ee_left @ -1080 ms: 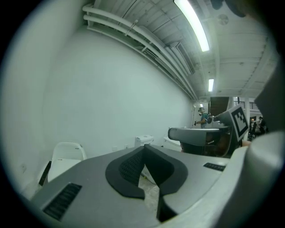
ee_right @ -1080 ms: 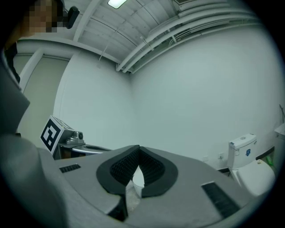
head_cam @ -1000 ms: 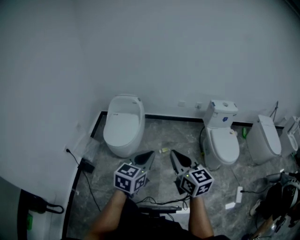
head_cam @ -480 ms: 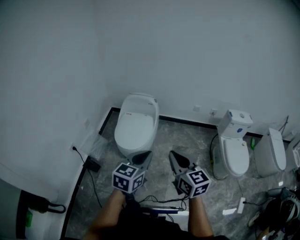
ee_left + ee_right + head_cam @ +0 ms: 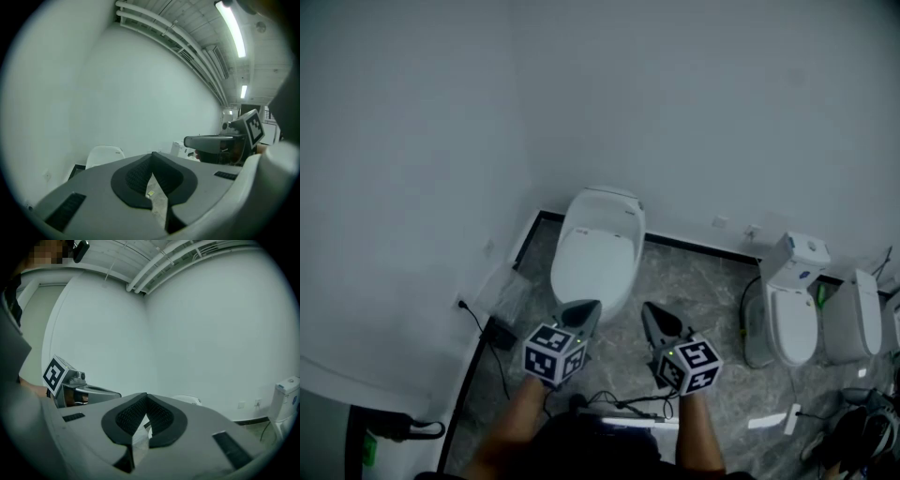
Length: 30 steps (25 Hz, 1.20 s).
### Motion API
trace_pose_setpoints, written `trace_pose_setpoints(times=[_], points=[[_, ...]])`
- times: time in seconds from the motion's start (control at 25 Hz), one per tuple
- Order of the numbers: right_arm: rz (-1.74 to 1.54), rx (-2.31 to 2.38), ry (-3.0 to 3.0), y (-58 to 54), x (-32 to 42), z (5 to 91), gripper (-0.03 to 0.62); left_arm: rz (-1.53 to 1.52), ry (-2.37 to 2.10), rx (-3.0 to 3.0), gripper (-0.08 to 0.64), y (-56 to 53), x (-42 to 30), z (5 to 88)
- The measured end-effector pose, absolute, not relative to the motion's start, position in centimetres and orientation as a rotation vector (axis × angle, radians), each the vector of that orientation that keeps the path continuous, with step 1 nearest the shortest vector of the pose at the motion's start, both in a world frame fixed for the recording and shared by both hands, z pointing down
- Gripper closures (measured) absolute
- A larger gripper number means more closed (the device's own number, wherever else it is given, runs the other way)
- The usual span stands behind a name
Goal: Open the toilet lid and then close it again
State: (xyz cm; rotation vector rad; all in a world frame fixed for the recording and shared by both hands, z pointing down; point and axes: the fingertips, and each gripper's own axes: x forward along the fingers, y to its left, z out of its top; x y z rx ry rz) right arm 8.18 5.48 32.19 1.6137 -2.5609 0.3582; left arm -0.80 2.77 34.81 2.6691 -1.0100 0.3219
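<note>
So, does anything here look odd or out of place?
Yes: the near toilet, a second toilet and a third toilet share one wall with no partitions, and a black cable trails across the floor.

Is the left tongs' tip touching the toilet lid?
Apart. The left gripper view shows the left tongs shut on nothing, with the toilet lid small and well beyond their tips.

Head view dim, flat, bluish-grey, corners darker; toilet (image 5: pixel 598 258) evenly lit. Gripper views fisheye: black round vignette, straight lines bowed. Left gripper view: ceiling strip light (image 5: pixel 233 29) blows out white. Close foreground soft.
</note>
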Motion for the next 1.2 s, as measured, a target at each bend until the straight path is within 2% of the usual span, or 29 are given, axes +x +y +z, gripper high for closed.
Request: trace_pose_setpoints(times=[0.52, 1.0, 1.12, 1.2], points=[[0.425, 1.548, -2.428, -0.1, 4.0, 38.4, 0.580, 0.391, -1.046, 2.527, 0.554, -3.2, -6.8, 43.2], [0.527, 1.290, -2.395, -6.1, 0.2, 51.1, 0.580, 0.459, -1.139, 2.377, 0.554, -7.0, -9.8, 56.1], [0.553, 1.248, -2.390, -7.9, -0.4, 54.9, 0.570, 0.476, -1.168, 2.347, 0.554, -8.1, -9.7, 59.3], [0.558, 1.219, -2.384, -8.9, -1.0, 57.5, 0.536, 0.498, -1.184, 2.323, 0.554, -8.8, -9.7, 61.5]])
